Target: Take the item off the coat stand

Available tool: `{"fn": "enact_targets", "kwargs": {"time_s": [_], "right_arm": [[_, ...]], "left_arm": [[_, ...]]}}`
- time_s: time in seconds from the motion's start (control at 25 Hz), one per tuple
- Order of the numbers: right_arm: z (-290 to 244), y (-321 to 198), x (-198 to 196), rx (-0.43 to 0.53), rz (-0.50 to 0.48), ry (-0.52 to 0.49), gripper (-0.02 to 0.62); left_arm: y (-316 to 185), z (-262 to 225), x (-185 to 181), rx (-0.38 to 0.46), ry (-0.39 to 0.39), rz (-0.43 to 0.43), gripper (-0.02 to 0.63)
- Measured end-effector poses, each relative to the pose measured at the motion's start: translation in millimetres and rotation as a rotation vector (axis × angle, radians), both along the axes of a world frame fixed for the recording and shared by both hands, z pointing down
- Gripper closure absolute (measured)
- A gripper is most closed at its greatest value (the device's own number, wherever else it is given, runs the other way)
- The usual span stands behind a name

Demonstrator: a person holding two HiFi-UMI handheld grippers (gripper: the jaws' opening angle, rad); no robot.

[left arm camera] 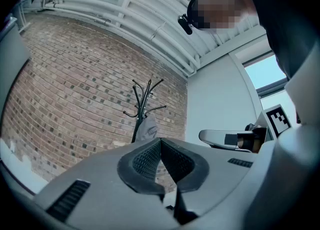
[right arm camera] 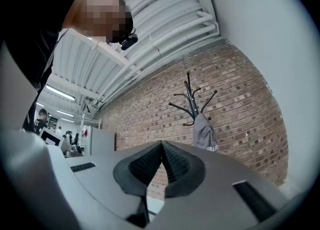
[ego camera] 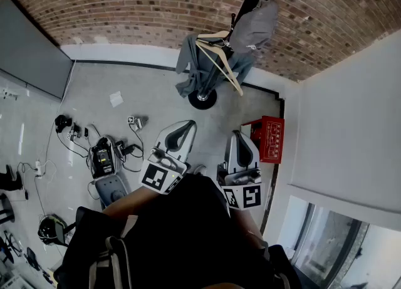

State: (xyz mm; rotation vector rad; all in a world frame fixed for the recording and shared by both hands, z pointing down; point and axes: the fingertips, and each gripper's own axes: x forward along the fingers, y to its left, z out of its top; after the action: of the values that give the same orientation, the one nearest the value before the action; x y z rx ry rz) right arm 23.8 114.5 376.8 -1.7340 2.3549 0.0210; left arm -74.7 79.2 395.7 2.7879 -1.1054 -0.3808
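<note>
A black coat stand [ego camera: 235,15] rises against the brick wall, its round base [ego camera: 202,99] on the grey floor. A grey garment [ego camera: 254,27] hangs from it, with a wooden hanger [ego camera: 222,56] and more grey cloth [ego camera: 191,68] lower down. The stand [left arm camera: 141,107] and garment [left arm camera: 145,128] show far off in the left gripper view, and the same stand [right arm camera: 192,102] and garment [right arm camera: 204,133] in the right gripper view. My left gripper [ego camera: 177,136] and right gripper [ego camera: 241,148] are both held close to my body, well short of the stand. Each has its jaws shut with nothing between them.
A red crate [ego camera: 268,138] sits on the floor by the white wall at right. Cables, chargers and small devices [ego camera: 103,156] lie on the floor at left. A grey panel [ego camera: 28,49] leans at far left. The person's dark clothing fills the lower head view.
</note>
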Motion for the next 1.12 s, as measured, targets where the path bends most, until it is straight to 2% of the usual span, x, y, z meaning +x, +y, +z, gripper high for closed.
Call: {"fn": "enact_targets", "kwargs": {"time_s": [0.24,0.44,0.6,0.92,1.12], "right_arm": [[-6,1,6,0.019,-0.009,0.004,0.577],[-8,16,22,0.047,-0.009,-0.041,0.575],[-3,24,38,0.031,-0.026,-0.047,0.575],[15,36,75,-0.045,-0.062,-0.046,0.575],[16,35,97,-0.040,-0.092,-0.050,0.575]], "left_arm": [[4,-5,9,0.014,-0.004,-0.002,0.589],[15,-2,16,0.011,0.009,-0.005,0.589],[25,-6,25,0.028,0.028,-0.013,0.589],[41,8,57,-0.005,0.003,-0.073,0.589],[46,10,72,-0.015,0.003,-0.119,0.589]]}}
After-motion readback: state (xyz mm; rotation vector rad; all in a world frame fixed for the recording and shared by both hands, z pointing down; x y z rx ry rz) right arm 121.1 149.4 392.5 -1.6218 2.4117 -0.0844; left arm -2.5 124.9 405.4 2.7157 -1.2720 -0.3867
